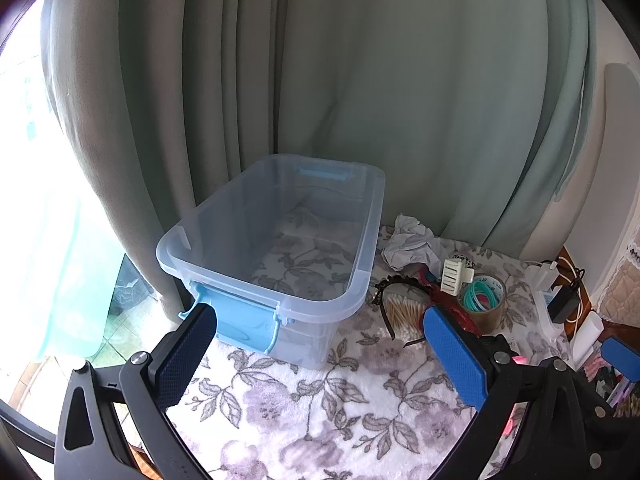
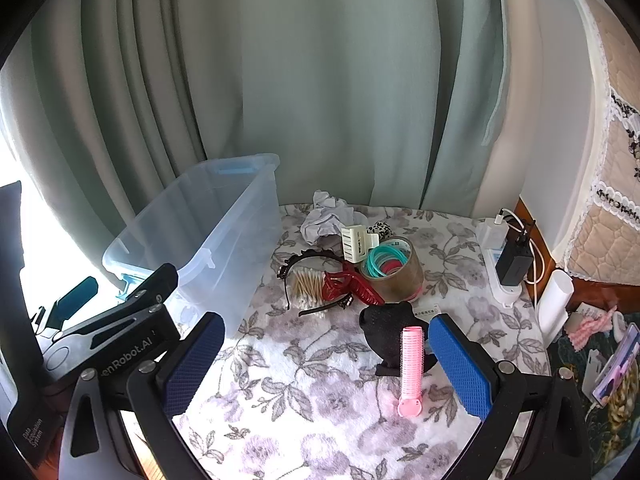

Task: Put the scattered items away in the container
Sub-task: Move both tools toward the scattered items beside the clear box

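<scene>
**Clear bin empty, clutter heaped beside it**

The translucent container (image 1: 276, 240), with pale-blue latches, sits on the floral tabletop (image 1: 320, 400). Right of the container lie a tape roll (image 2: 394, 270), cotton swabs (image 2: 308, 286) and a pink hair roller (image 2: 411, 368). Both tongs, left (image 1: 320, 360) and right (image 2: 328, 364), gape wide, holding nothing. The left tongs' body reads "enRobot.AI".

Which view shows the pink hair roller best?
The right wrist view: the pink hair roller lies in full beside the black item on the floral cloth. The left wrist view does not show it.

Grey-green curtains (image 2: 320, 80) behind; bright window (image 1: 24, 160) left; floral cloth (image 2: 320, 400) underfoot.
</scene>
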### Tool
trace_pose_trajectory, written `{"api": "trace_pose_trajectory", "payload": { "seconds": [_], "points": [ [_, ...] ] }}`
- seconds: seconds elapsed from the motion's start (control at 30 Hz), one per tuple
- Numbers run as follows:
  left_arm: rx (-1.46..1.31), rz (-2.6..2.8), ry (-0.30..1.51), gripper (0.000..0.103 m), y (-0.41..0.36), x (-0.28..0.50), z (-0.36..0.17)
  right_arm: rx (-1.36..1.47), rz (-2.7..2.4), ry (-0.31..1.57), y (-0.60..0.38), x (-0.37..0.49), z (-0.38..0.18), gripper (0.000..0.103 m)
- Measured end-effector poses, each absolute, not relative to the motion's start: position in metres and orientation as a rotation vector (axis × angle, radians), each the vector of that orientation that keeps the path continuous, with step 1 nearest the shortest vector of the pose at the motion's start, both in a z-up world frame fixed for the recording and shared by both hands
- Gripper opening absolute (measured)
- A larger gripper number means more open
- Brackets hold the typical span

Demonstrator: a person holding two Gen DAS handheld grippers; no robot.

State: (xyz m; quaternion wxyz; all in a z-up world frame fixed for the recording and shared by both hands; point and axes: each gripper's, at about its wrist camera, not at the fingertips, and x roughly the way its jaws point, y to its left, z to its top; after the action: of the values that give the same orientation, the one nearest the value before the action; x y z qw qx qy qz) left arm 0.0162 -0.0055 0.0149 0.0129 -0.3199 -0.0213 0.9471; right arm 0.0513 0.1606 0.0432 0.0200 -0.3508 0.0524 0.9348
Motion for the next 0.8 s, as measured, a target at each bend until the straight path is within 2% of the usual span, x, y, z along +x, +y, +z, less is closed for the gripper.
{"api": "trace_pose_trajectory", "payload": {
  "seconds": [0.6,0.8],
  "points": [
    [-1.031,2.925,-0.029,0.103,0.003,0.006,0.006,-1.128,2.906,0.197,0.164,0.046,0.031,0.103],
    [-1.018,2.85,0.043,0.103,0.025,0.006,0.003,-1.094,2.895,0.366,0.216,0.049,0.019,0.103]
  ]
}}
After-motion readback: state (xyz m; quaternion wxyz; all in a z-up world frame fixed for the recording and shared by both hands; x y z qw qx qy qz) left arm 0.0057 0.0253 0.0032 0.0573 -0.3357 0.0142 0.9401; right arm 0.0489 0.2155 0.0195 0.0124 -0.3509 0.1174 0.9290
